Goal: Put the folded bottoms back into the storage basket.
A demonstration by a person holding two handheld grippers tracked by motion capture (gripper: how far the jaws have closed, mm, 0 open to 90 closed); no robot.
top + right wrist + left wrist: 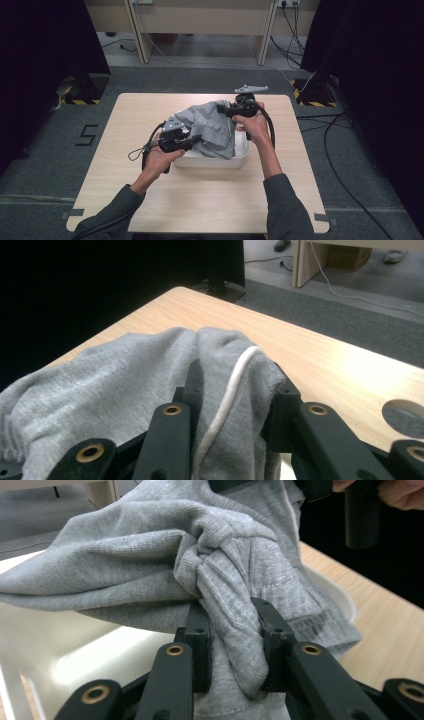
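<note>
Over the middle of the table (150,200), seen from the high view, a grey garment (212,127) hangs stretched between two grippers above a white tub (220,160). Its lower folds drop into the tub, and one edge drapes over the tub's near wall toward 6 o'clock. From the garment, the left gripper (192,140) sits at about 8 o'clock, clamped on the cloth's lower left corner, with the person's left hand (157,160) wrapped round its body. At about 2 o'clock the right gripper (231,111) pinches the cloth's upper right corner; the right hand (257,127) holds it from behind, and a grey plate (251,89) sticks up on top. Dark sleeves (285,210) come in from 6 o'clock.

Next, the left gripper view: the left gripper (231,645) has its two black jaws closed on a bunched, knotted fold of the grey garment (150,565), which fills the space between them and spreads away toward 10 o'clock. Below the cloth, at 8 o'clock, lies the white tub (65,650); bare table (390,625) runs off at 3 o'clock.

Last, the right gripper view: the right gripper (235,400) is closed on a fold of the garment (100,380) with a white cord (225,400) running down between the jaws. The cloth trails off toward 9 o'clock, and the table (320,355) stretches from 12 to 3 o'clock, with a round hole (406,419) at 4 o'clock
</note>
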